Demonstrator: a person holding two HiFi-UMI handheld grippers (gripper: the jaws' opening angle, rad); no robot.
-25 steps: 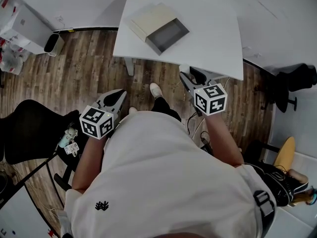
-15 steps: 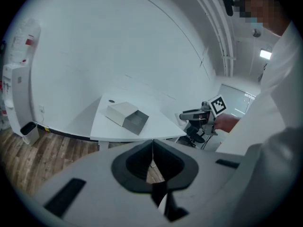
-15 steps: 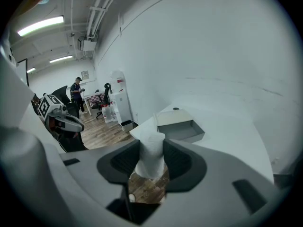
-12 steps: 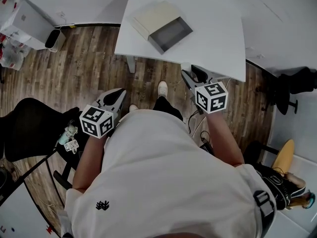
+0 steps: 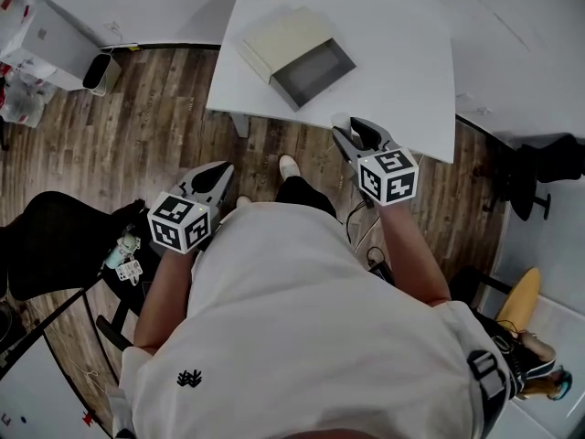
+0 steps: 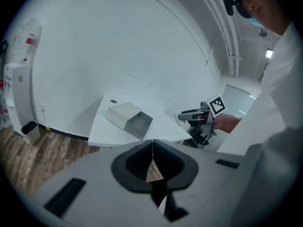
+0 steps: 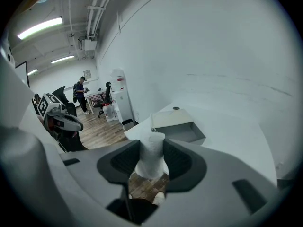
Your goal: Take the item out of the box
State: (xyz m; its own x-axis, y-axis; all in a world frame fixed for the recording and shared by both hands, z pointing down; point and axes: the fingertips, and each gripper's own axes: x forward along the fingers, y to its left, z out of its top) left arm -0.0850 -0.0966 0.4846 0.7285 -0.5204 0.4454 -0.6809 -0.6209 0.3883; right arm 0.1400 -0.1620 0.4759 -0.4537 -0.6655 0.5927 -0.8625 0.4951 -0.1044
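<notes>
Head view: across the last second the left gripper [image 5: 222,171] has hardly moved, low over the wood-plank floor [image 5: 155,126] with its jaws pressed together on nothing. The box [image 5: 285,37] has not moved on the table [image 5: 402,62]: a flat beige sleeve of matte card with a grey tray [image 5: 315,69] slid out of it, and the tray looks bare. The right gripper [image 5: 353,133] has crept forward, so its tips now overlap the table's near edge where they hung short of it before. Its jaws stand fairly wide, pinching the white item [image 7: 151,156], a soft, crumpled upright roll, paper or cloth, I cannot tell which. So the item seems to be out of the box already, with only setting it down left. The tabletop is smooth, white and sharp-cornered.
</notes>
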